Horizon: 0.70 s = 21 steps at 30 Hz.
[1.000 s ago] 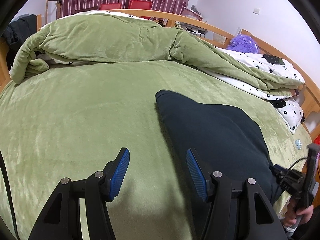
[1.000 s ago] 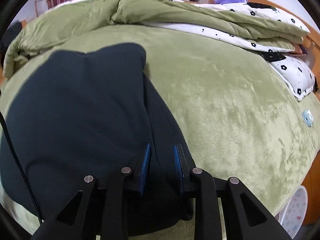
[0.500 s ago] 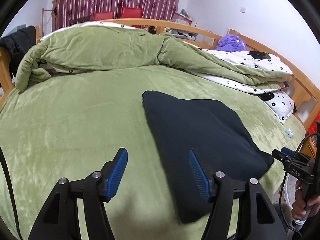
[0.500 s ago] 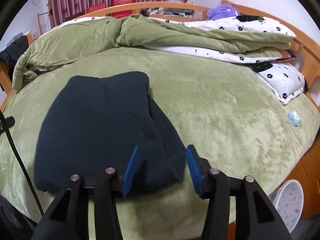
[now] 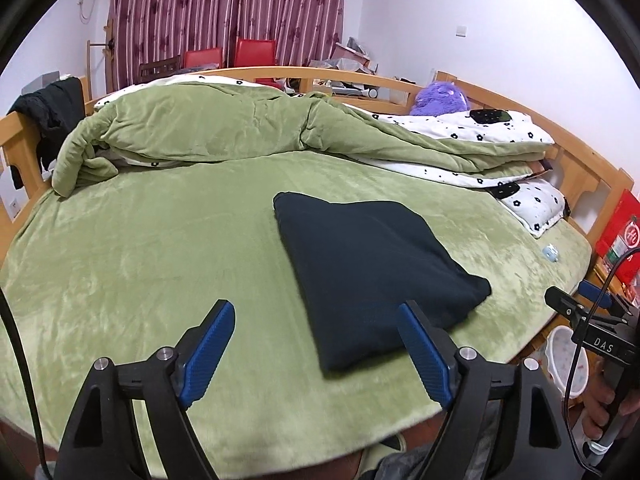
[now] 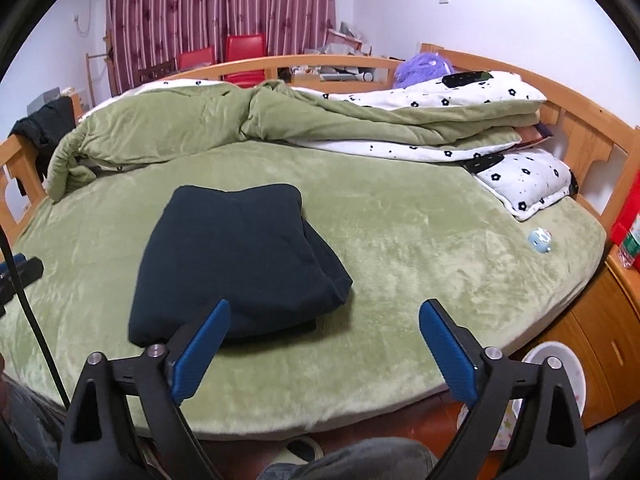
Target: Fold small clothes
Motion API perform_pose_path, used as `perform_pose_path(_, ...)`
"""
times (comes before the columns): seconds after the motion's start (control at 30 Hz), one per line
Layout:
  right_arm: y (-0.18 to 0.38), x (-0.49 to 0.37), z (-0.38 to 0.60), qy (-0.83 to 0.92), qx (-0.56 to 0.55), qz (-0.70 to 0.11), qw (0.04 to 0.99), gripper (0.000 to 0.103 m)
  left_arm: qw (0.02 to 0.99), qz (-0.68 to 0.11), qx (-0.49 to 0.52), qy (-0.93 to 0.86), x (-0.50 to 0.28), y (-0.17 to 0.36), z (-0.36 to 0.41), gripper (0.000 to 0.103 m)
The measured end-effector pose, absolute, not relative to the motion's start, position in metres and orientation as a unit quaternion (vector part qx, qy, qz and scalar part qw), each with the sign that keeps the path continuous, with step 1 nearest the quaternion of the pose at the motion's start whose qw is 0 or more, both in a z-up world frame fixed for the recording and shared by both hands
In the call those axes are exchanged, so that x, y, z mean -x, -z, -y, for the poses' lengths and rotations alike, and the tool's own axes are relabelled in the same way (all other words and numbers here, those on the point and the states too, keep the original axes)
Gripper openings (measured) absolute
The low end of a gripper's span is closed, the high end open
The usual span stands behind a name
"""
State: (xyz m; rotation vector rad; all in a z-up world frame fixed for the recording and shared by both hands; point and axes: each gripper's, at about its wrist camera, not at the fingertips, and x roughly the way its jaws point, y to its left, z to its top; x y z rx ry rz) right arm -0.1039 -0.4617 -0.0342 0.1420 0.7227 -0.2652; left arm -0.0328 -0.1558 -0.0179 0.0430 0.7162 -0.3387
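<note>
Navy cloth, folded into a thick block: your dark garment lies flat on the green plush bed cover, near the bed's near edge, touched by neither tool. From the right wrist view it sits left of centre, layered edges showing at its right side.

Left tool: spread wide, blue pads well apart, jaws just been opening. Nothing is pinched between them. The garment's near corner shows in the gap by the right pad, but it lies on the bed beyond, with the tool above it.

Right tool: spread wide too, jaws just been opening, nothing gripped. The garment's near edge shows just past its left pad; only bare bed cover shows between the pads otherwise.

From the left wrist view, your right hand grips the other tool's handle at the far right edge, off the side of the bed.

Far side of the bed: a bunched green quilt with a white, black-flowered lining runs across, against the wooden bed frame. A purple plush toy sits at the far right behind it. A flowered pillow rests at the right side; a small pale-blue object lies on the cover near it, well apart from the garment.

Striped maroon curtains and red chairs stand beyond the bed.
</note>
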Motion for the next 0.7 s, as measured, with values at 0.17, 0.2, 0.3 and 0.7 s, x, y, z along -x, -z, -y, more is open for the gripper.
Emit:
perform_pose_path(0.17,0.029,0.126,0.454,0.132,-0.065,-0.347,0.926,0.096,0.924,-0.346,-0.025,0.161,0.056,0.013,0.15,0.083)
perform_pose_path(0.2,0.027,0.13,0.452,0.132,-0.065,-0.346,0.927,0.096,0.925,-0.344,-0.027,0.158,0.059,0.013,0.149,0.083)
perform_pose_path(0.3,0.023,0.138,0.447,0.131,-0.064,-0.343,0.928,0.097,0.927,-0.342,-0.027,0.15,0.066,0.012,0.143,0.083)
perform_pose_path(0.7,0.01,0.15,0.441,0.129,-0.057,-0.334,0.932,0.097,0.931,-0.335,-0.027,0.14,0.077,0.003,0.133,0.083)
